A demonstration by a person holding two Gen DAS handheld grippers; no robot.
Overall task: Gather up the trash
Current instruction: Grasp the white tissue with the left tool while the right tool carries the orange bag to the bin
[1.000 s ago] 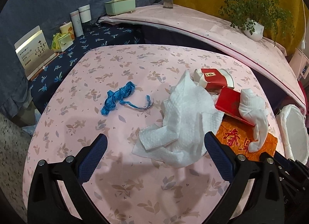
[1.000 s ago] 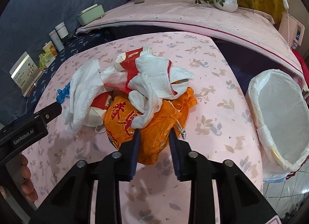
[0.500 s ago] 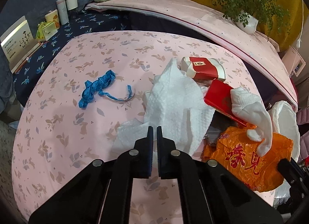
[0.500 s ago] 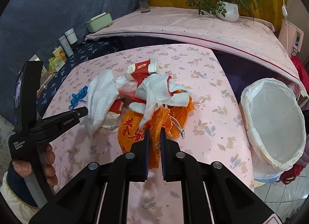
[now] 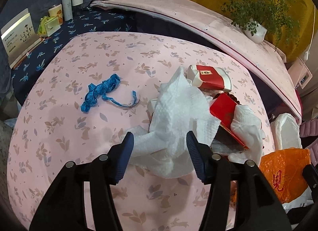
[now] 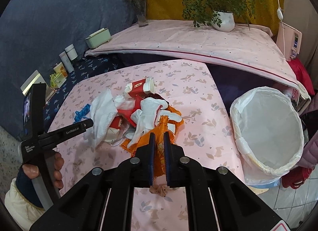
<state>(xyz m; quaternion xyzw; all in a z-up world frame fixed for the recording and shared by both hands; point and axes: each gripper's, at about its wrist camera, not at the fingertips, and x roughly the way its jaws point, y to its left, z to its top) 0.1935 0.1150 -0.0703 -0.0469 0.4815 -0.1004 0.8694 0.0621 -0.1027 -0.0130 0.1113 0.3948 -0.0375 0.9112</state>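
A trash pile lies on the pink table: a crumpled white paper towel [image 5: 176,115], red-and-white paper cups [image 5: 208,78], a red carton [image 5: 224,109], a white cloth [image 5: 246,131] and an orange plastic bag [image 5: 282,173]. My left gripper [image 5: 159,143] is open, its fingers on either side of the paper towel's near edge. My right gripper [image 6: 159,141] is shut on the orange plastic bag [image 6: 159,147] and holds it raised off the table, with the white cloth [image 6: 147,117] against it. The left gripper also shows in the right wrist view [image 6: 87,124].
A bin lined with a white bag [image 6: 266,131] stands open beside the table's right edge. A blue measuring tape [image 5: 99,91] lies left of the pile. Boxes and jars [image 5: 65,8] stand on a dark blue cloth at the far left. A potted plant [image 6: 222,20] stands on the back shelf.
My left gripper, open a second ago, shut and has opened again around the paper towel. My right gripper closed on the orange bag and lifted it up and back.
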